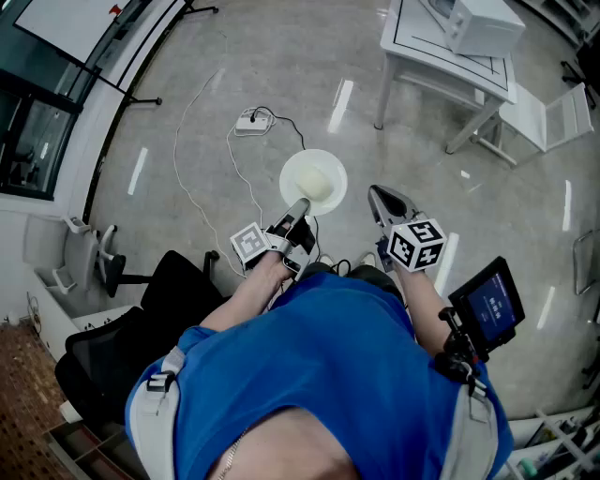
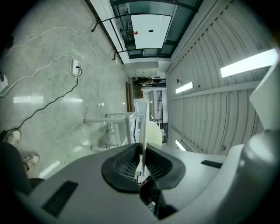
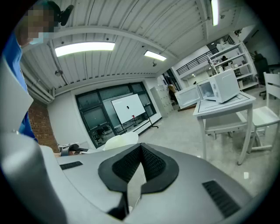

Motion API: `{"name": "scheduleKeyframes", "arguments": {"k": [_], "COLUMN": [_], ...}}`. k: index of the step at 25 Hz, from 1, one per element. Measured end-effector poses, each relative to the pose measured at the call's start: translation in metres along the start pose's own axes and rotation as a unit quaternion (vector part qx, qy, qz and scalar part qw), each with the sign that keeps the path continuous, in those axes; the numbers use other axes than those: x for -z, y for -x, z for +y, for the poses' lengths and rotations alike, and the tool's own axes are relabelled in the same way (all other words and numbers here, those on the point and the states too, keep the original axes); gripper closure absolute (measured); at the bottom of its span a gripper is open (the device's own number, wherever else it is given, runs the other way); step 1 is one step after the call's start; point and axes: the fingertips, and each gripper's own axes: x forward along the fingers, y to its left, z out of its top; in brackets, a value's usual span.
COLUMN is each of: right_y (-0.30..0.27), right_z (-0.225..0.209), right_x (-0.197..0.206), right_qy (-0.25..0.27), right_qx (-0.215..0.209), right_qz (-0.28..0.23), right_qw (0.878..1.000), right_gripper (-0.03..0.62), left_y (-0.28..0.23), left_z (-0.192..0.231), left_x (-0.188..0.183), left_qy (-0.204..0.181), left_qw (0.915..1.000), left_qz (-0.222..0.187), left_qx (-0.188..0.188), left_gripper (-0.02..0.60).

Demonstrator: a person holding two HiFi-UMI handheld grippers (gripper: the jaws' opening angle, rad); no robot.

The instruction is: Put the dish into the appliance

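A round white dish [image 1: 314, 180] hangs over the floor, clamped at its near rim by my left gripper [image 1: 301, 205]. In the left gripper view the dish [image 2: 143, 127] shows edge-on, rising from the shut jaws of that left gripper [image 2: 142, 153]. My right gripper [image 1: 377, 195] hovers just right of the dish, shut and empty; in its own view the right gripper [image 3: 141, 148] has its jaws meeting at the tip, with the dish [image 3: 116, 141] to the left. A white microwave [image 1: 474, 21] [image 3: 220, 85] stands on a white table [image 1: 410, 58] [image 3: 227, 103] far ahead to the right.
A power strip [image 1: 253, 120] with white cables lies on the grey floor ahead. A white chair [image 1: 553, 114] stands by the table. A black office chair [image 1: 117, 361] is behind me on the left. A small screen [image 1: 488, 305] sits at my right elbow.
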Motion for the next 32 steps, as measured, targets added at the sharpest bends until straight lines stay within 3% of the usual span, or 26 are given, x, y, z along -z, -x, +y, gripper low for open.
{"name": "scheduleKeyframes", "arguments": {"k": [32], "right_y": [-0.025], "right_z": [0.022], "right_x": [-0.006], "right_qy": [0.012], "right_qx": [-0.012], "right_qz": [0.0], "right_qw": [1.0], "right_gripper": [0.592], "left_y": [0.007], "left_z": [-0.003], "left_x": [-0.024], "left_qy": [-0.001], "left_qw": [1.0], "left_qz": [-0.003], "left_qx": [0.003], "left_gripper": [0.555]}}
